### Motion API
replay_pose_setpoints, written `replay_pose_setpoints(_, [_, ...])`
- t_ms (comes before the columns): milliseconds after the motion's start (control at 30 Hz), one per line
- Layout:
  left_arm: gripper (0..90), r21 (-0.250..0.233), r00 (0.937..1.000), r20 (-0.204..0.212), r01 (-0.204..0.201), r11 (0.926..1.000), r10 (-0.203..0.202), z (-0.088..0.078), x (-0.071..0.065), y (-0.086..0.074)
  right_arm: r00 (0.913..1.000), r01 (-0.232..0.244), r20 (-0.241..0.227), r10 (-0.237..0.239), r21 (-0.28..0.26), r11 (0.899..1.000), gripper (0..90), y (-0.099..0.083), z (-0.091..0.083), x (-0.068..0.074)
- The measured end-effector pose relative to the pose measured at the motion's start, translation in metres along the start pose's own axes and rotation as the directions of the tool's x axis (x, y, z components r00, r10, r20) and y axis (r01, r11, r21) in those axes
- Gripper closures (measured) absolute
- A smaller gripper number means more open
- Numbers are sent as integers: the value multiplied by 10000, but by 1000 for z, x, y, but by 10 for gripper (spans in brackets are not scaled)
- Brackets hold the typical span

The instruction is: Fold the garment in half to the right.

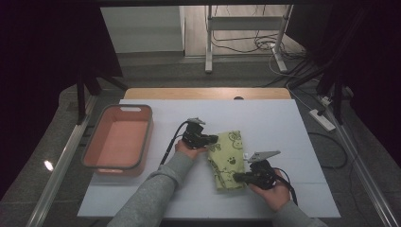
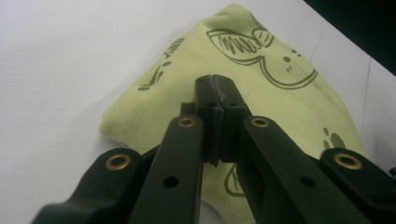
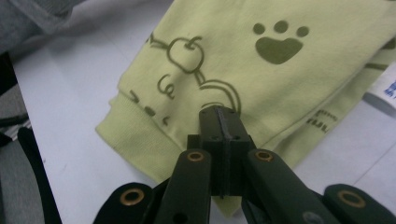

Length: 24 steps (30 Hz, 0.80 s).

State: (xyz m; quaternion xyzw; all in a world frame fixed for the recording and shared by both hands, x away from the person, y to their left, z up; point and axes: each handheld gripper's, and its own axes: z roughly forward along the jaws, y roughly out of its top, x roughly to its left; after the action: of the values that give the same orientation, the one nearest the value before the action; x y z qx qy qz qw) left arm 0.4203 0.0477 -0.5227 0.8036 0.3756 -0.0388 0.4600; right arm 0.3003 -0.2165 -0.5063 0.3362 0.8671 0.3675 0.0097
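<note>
Folded green cloth flat on table, right of pink bin; left gripper and right gripper both closed, pinching cloth edges; lift evenly, keep folds aligned.

Folded pale-green printed garment lies flat on table.

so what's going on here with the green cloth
A person at a white table is working on a folded light-green garment printed with paw and fruit outlines, using a hand-held gripper in each hand. The left gripper is at the garment's far left edge and the right gripper at its near edge; both have their jaws shut, though whether they pinch any fabric cannot be told. An orange bin sits to the left with nothing visible inside.
</note>
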Motion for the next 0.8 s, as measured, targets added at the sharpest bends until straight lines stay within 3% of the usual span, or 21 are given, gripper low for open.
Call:
replay_pose_setpoints(167, [891,25,10000,76,56,10000,-56,3,2,-1,9992,357,157,-361,278,9990,900,-4,2,5])
replay_pose_setpoints(800, [893,285,9996,-254,92,9996,-84,2,6,-3,9997,223,78,-225,240,9995,900,-7,2,3])
